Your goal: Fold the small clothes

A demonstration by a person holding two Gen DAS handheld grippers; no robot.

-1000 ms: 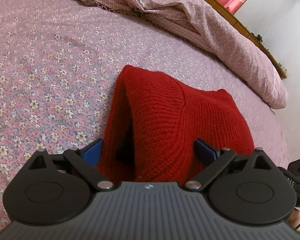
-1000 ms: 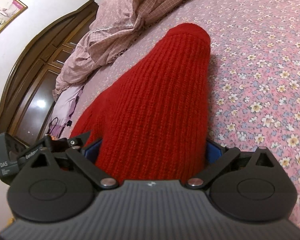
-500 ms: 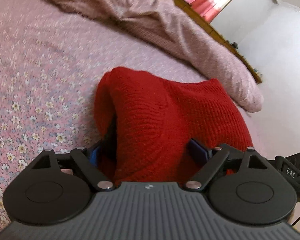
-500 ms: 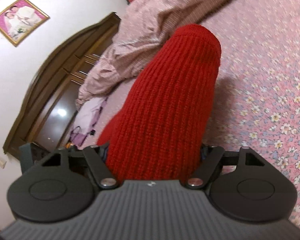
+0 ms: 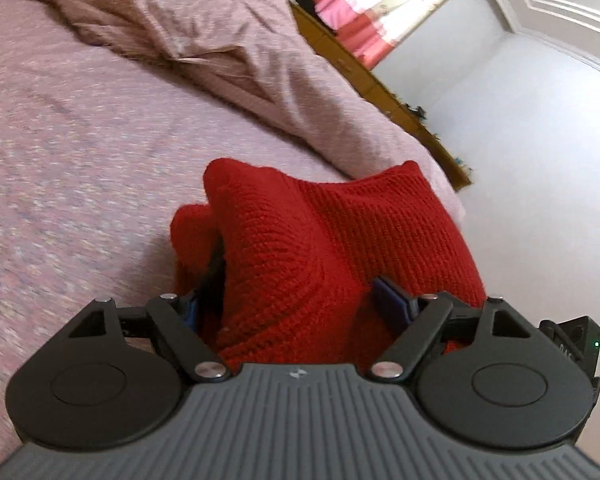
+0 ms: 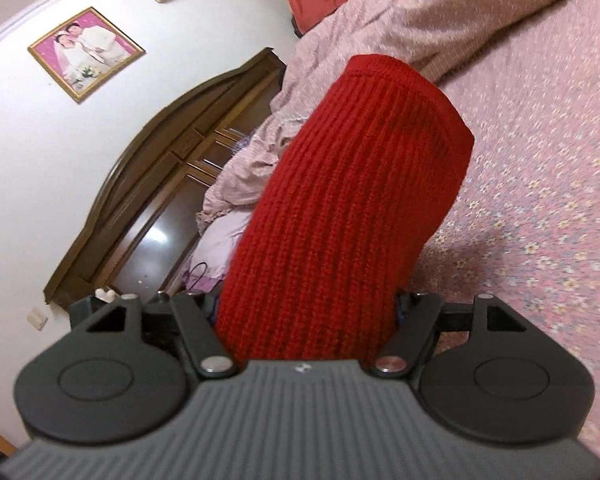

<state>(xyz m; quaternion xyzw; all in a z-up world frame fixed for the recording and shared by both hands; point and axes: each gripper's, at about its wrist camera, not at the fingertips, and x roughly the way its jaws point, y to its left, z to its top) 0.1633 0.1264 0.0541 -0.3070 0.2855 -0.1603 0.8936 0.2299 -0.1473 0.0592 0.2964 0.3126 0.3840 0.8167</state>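
Left wrist view: the left gripper (image 5: 296, 304) has just closed in, pads pinching the red knitted garment (image 5: 340, 240), lifted above the floral bedsheet (image 5: 80, 160). The right gripper (image 6: 306, 312) has squeezed in too, clamping its ribbed end (image 6: 352, 200).

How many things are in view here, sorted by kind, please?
Red knitted garment: 1
Grippers, left gripper and right gripper, both clamped on the garment: 2
Bedding, floral bedsheet and crumpled quilt: 2
Framed picture: 1
Total: 6
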